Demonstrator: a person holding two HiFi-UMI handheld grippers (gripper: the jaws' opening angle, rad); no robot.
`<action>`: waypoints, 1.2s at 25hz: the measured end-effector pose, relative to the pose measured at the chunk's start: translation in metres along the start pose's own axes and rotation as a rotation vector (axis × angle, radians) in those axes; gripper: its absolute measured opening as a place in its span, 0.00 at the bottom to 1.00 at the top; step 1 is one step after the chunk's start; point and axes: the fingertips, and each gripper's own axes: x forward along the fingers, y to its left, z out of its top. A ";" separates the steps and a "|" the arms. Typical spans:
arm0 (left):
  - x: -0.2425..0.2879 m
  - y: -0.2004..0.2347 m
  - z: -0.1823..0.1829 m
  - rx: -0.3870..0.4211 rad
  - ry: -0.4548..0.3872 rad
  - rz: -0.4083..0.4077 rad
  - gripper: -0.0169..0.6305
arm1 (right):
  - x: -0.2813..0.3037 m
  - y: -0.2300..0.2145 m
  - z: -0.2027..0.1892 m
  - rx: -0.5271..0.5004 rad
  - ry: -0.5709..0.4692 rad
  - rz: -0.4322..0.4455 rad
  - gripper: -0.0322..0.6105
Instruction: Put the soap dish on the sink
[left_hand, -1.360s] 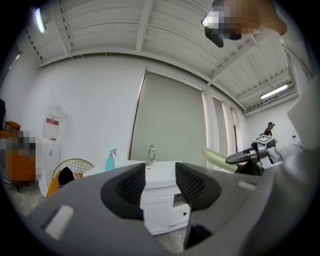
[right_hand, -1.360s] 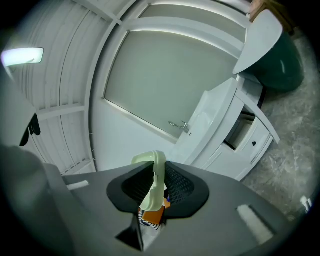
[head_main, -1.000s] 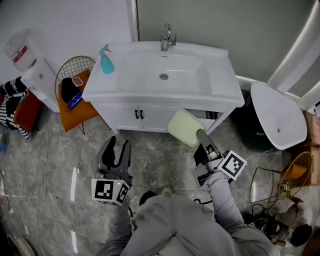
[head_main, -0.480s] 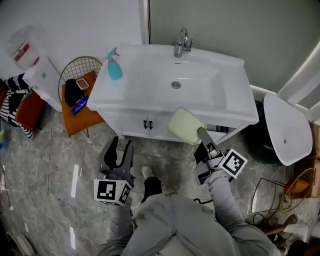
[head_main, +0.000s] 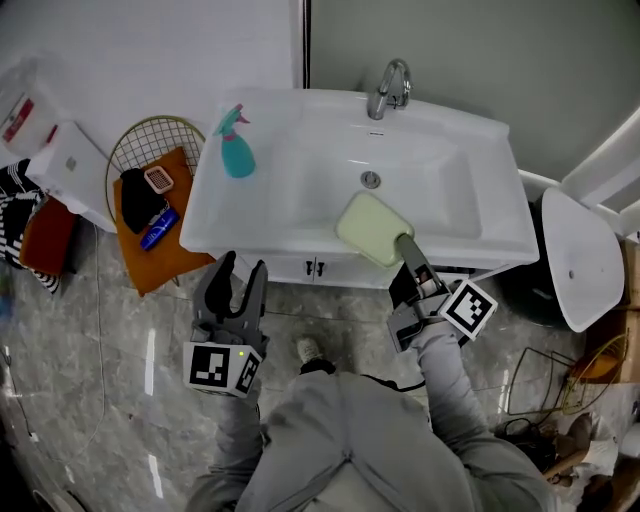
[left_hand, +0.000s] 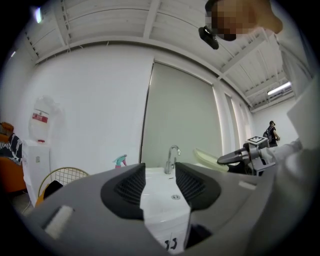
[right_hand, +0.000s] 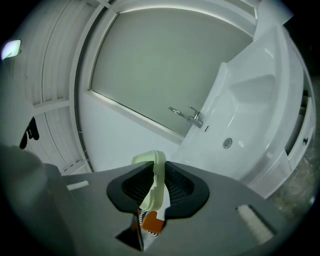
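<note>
The white sink (head_main: 495, 215) stands on a cabinet against the wall, with a chrome tap (head_main: 390, 88) at the back. My right gripper (head_main: 405, 245) is shut on the rim of the pale green soap dish (head_main: 370, 227), which hangs over the sink's front edge and basin. In the right gripper view the soap dish (right_hand: 155, 180) stands edgewise between the pads, the sink (right_hand: 250, 115) beyond it. My left gripper (head_main: 243, 266) is open and holds nothing, just in front of the cabinet at the left. In the left gripper view the sink (left_hand: 160, 192) shows between the jaws.
A teal spray bottle (head_main: 236, 148) stands on the sink's left end. A wire chair with an orange cushion (head_main: 150, 225) and small items is at the left. A white toilet (head_main: 578, 255) is at the right, a wire basket (head_main: 545, 380) on the floor near it.
Both grippers have moved forward to the sink. The soap dish, earlier in front of the cabinet doors, now hangs over the sink's front edge. The right grip is unchanged.
</note>
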 end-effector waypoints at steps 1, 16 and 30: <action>0.005 0.008 0.000 -0.001 0.001 -0.003 0.34 | 0.010 0.001 -0.002 -0.010 0.006 0.001 0.16; 0.016 0.077 -0.014 -0.033 0.012 0.069 0.34 | 0.158 -0.018 -0.073 0.009 0.261 -0.014 0.16; 0.006 0.147 -0.019 -0.053 0.020 0.302 0.34 | 0.263 -0.051 -0.149 -0.063 0.563 -0.046 0.16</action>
